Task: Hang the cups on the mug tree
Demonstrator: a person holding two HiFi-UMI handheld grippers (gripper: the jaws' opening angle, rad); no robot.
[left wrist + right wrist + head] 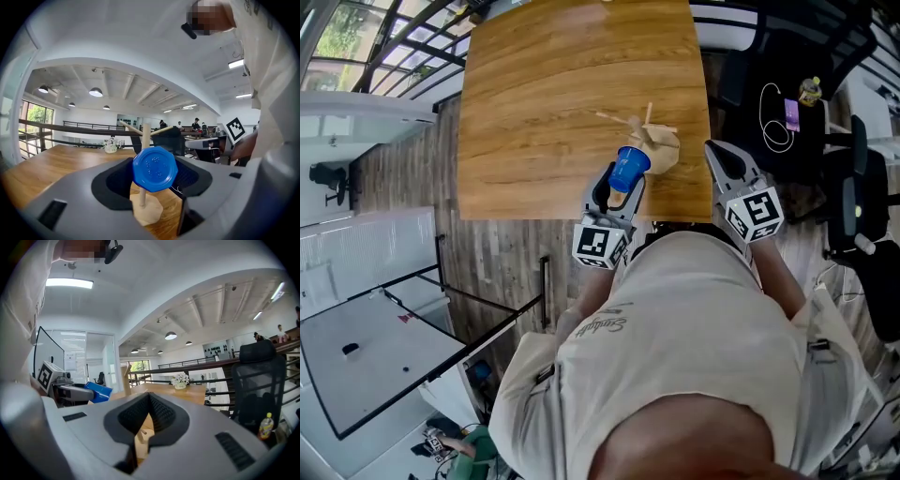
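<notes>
Blue cup clamped in left gripper beside mug tree; right gripper closed, empty.
Cup judged light, rigid, smooth plastic, likely slippery; a hold across its side walls suits it.

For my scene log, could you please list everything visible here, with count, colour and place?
table: one, light brown wood, in front of the person
mug tree: one, pale wood, near the table's close edge, no cup on it
cup: one, blue, next to the mug tree, between the left jaws
flowers: one bunch, white, at the table's far end
office chair: one, black, right of the table
bottle: one, yellow, near the chair
left hand-held gripper: one, grey, shut on the cup
right hand-held gripper: one, grey, jaws together, empty, at the table's near right corner
</notes>
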